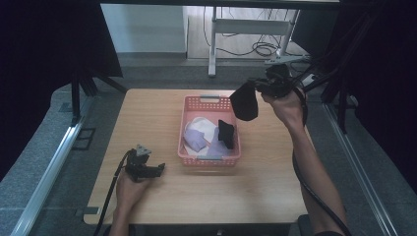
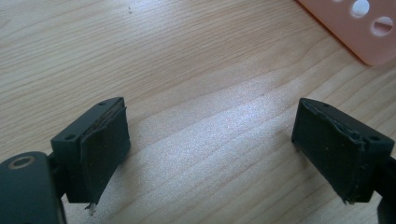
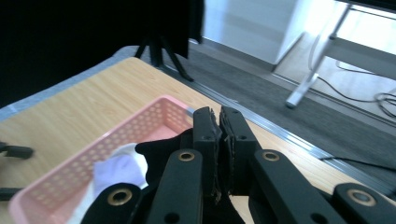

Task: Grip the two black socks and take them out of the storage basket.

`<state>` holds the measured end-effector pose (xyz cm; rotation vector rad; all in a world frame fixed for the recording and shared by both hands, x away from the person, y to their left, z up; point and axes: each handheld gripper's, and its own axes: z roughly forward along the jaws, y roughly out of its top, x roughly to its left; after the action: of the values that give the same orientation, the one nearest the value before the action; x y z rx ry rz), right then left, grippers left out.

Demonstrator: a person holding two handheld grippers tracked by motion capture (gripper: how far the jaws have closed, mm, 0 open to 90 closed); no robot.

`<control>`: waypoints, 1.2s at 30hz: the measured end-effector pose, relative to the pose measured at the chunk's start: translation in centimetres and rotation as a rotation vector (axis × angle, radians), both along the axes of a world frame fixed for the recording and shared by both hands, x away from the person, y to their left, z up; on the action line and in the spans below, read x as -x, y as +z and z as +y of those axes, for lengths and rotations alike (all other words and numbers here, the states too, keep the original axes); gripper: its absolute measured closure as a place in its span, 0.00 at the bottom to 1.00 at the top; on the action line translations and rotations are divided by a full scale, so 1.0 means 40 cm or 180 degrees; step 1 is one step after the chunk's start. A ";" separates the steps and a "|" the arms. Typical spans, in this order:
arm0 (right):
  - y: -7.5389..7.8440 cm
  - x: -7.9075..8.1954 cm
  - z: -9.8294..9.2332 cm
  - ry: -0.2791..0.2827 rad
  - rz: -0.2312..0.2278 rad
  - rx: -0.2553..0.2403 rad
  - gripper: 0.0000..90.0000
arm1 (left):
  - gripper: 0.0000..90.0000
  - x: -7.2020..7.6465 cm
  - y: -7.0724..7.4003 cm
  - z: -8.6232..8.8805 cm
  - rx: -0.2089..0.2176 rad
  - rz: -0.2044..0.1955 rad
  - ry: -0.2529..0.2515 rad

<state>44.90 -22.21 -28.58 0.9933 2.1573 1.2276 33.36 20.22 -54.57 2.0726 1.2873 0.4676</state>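
**Two claws, one black cloth aloft**

Right claw pinches a black cloth above the pink basket's far corner. Left claw rests wide apart on the tabletop. Possibly socks fill the basket; no writing is legible.

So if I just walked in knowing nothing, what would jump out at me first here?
Probably the black cloth dangling in the air from the right gripper, raised over the far right corner of the pink basket. The basket sits mid-table with white, lavender and black cloths inside. The left gripper rests low near the table's near left side, jaws wide apart over bare wood.
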 end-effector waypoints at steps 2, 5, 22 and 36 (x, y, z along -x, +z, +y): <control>-0.001 -0.002 -0.022 -0.0066 0.0006 -0.0008 0.95 | 0.12 0.000 0.000 0.000 0.0003 -0.0007 0.0002; -0.006 -0.006 -0.054 -0.0163 0.0026 -0.0019 0.95 | 0.12 0.000 -0.001 0.000 0.0004 -0.0007 0.0002; -0.116 -0.025 -0.187 -0.0580 0.0207 0.0034 0.95 | 0.12 0.000 0.000 0.000 -0.0005 0.0002 -0.0005; -0.324 -0.028 -0.240 -0.0725 0.0665 0.0031 0.94 | 0.12 0.000 0.000 0.000 -0.0007 0.0002 -0.0004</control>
<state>46.02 -31.81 -41.55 1.3738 2.1271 1.0445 33.35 20.23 -54.57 2.0755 1.2865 0.4680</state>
